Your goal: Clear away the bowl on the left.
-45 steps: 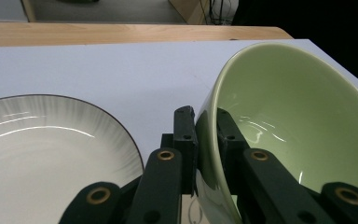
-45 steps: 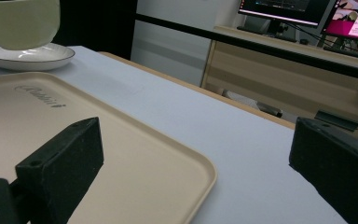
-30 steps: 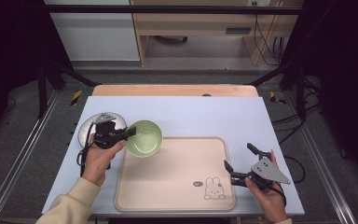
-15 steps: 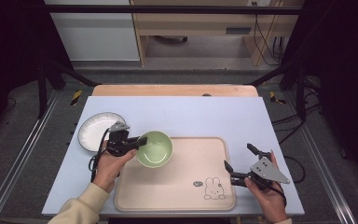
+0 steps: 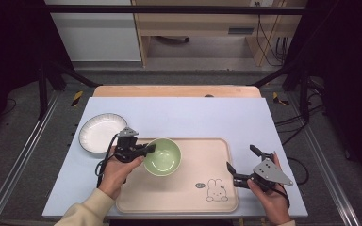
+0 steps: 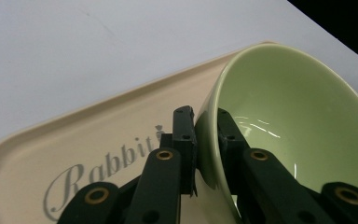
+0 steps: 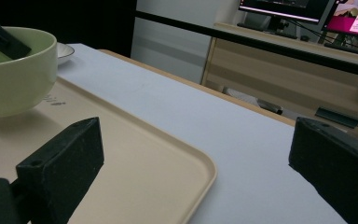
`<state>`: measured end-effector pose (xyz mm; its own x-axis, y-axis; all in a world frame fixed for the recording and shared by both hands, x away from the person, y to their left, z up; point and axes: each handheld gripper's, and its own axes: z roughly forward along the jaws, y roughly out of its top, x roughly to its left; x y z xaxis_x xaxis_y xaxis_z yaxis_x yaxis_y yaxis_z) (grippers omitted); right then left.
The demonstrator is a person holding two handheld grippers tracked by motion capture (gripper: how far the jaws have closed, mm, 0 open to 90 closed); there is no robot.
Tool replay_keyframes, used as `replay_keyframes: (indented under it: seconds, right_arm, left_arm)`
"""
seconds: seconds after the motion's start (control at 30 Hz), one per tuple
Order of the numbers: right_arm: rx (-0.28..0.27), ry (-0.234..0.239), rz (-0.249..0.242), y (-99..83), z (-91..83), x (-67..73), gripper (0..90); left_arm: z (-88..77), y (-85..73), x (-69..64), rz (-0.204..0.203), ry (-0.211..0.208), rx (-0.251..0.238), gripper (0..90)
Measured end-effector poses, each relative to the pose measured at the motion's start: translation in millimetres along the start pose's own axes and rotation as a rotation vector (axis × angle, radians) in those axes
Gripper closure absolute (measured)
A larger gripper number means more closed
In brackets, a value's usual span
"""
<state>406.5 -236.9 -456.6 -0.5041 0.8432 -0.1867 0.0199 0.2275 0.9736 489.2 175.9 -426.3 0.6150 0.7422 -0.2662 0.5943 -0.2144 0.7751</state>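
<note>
Dark floor and black frame rails surround your bench (image 5: 184, 115), which has a pale blue-white top with a strip of bare wood along its far edge. Beyond it stand a white cabinet and a wooden desk (image 7: 279, 56) that carries lit monitors (image 7: 307, 11).

On the near half of the bench lies a beige tray (image 5: 193, 188), printed with a small rabbit (image 5: 215, 189) near its front edge and the word "Rabbit" (image 6: 107, 168) in grey script. A green bowl (image 5: 162, 156) sits at the tray's far left corner, its base on the tray in the right claw view. Just left of the tray, on the bare bench, rests a white plate (image 5: 100, 132) with a dark rim.

Your left claw (image 5: 146, 149) is clenched on the bowl's near-left rim: in the left claw view one jaw presses the outer wall and the other lies inside, with the rim pinched between them. Your left hand (image 5: 118, 169) holds it from the tray's left edge, sleeve coming in from the bottom.

Your right claw (image 5: 242, 165) is released, its jaws spread wide and holding nothing. It hovers at the tray's right edge, well apart from the bowl, with your right hand (image 5: 268, 197) behind it and the grey plate on top. In its own view the jaws frame the tray's corner and the bench.
</note>
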Motion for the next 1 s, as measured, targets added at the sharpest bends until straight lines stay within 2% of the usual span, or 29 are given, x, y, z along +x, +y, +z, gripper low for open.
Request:
replay_keyframes:
  seconds: [0.07, 0.27, 0.67, 1.0]
  right_arm:
    - [0.001, 0.001, -0.001, 0.0, 0.1, 0.3, 3.2]
    - [0.002, -0.001, 0.001, -0.1, 0.0, 0.0, 3.2]
    - [-0.003, -0.007, 0.004, 0.3, -1.2, -1.9, 3.2]
    - [-0.004, -0.004, 0.004, 0.4, -1.5, -1.2, 3.2]
  left_arm:
    - [2.0, -0.3, -5.5, 0.012, -0.006, 0.008, 81.6]
    - [6.2, -3.5, -11.9, 0.010, -0.032, 0.020, 81.6]
    - [12.2, -9.0, -19.7, 0.014, -0.051, 0.032, 81.5]
    - [17.0, -13.2, -28.1, 0.016, -0.077, 0.062, 81.4]
